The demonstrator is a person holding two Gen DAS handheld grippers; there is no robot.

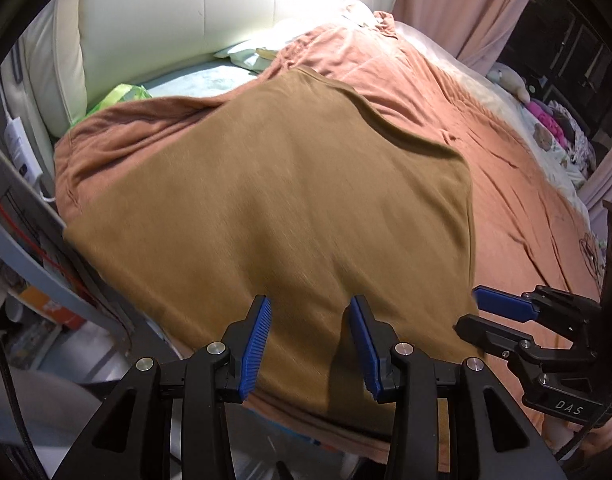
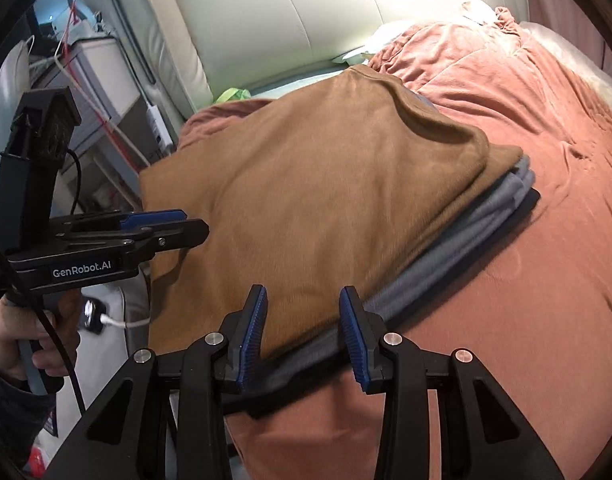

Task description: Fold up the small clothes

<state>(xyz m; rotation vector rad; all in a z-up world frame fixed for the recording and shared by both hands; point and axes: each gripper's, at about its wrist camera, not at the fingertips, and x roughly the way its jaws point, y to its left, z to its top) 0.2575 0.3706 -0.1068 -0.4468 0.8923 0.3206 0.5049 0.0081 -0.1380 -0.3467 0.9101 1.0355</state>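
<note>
A folded brown garment (image 1: 266,200) lies on the bed; in the right wrist view (image 2: 306,184) it tops a stack with a folded grey-blue garment (image 2: 458,248) and a dark one beneath. My left gripper (image 1: 310,304) is open and empty, its fingers just above the brown garment's near edge. It also shows from the side in the right wrist view (image 2: 194,224). My right gripper (image 2: 302,296) is open and empty over the stack's near corner. It shows in the left wrist view (image 1: 466,308) at the garment's right edge.
A salmon-pink blanket (image 2: 526,200) covers the bed. A cream padded headboard (image 1: 186,20) stands behind. A bedside unit with white cables and a power strip (image 2: 106,80) is on the left. Plush toys (image 1: 546,120) lie at the far right.
</note>
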